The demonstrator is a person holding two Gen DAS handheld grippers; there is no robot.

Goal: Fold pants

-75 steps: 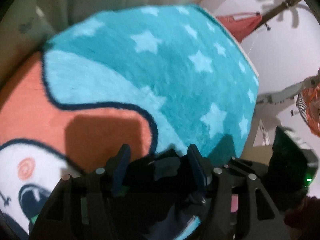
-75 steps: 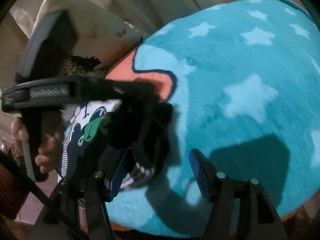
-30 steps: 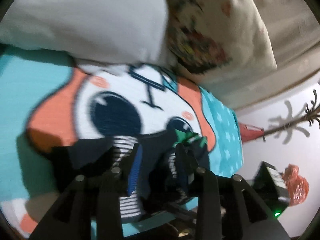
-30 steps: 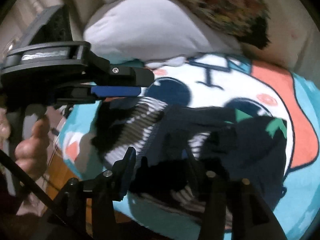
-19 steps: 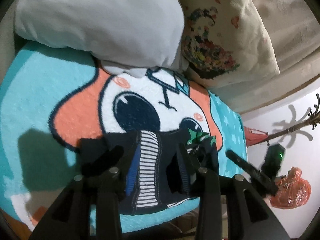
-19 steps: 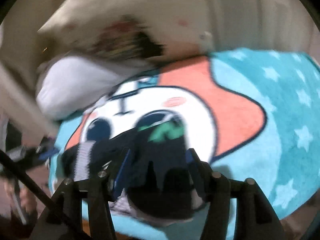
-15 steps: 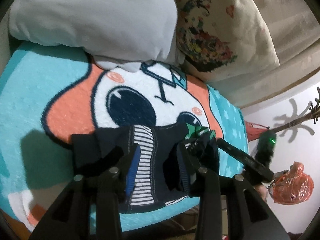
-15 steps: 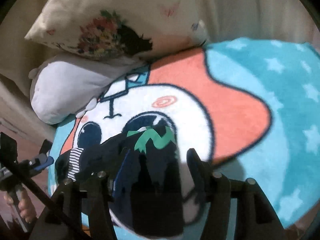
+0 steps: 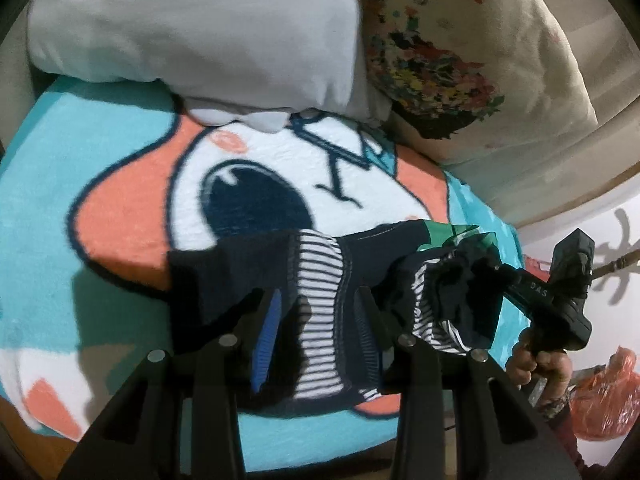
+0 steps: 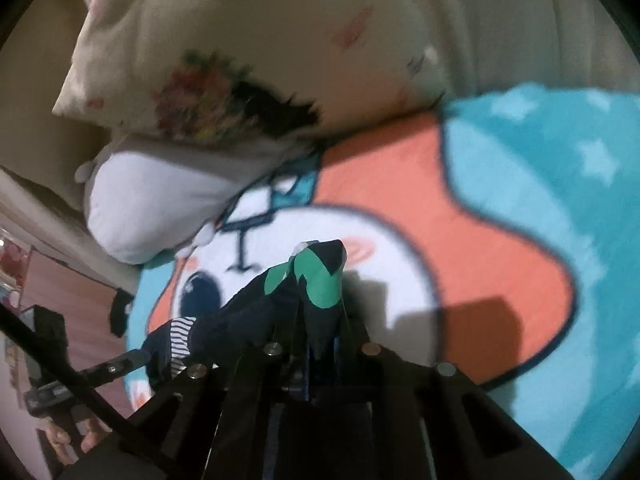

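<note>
Two grippers work on one pair of navy pants (image 9: 320, 276) lying on a blanket (image 9: 100, 168) with a cartoon face, teal, orange and white. From the left wrist view, the left gripper (image 9: 318, 308) has its jaws spread wide above the striped panel of the pants, with cloth showing between them but nothing pinched. The pants lie across the lower part of the cartoon face, just below the big dark eye, with the right end bunched up. That bunched end is caught by the right gripper (image 9: 486, 270), whose handle sits in a hand (image 9: 538, 364) at the blanket's right edge. From the right wrist view, the right gripper (image 10: 320, 332) has its jaws closed narrow on a navy fold with green patches (image 10: 320, 280), lifted off the blanket. A grey pillow (image 9: 192, 28) and a floral pillow (image 9: 460, 52) lie at the far edge of the blanket, touching each other
</note>
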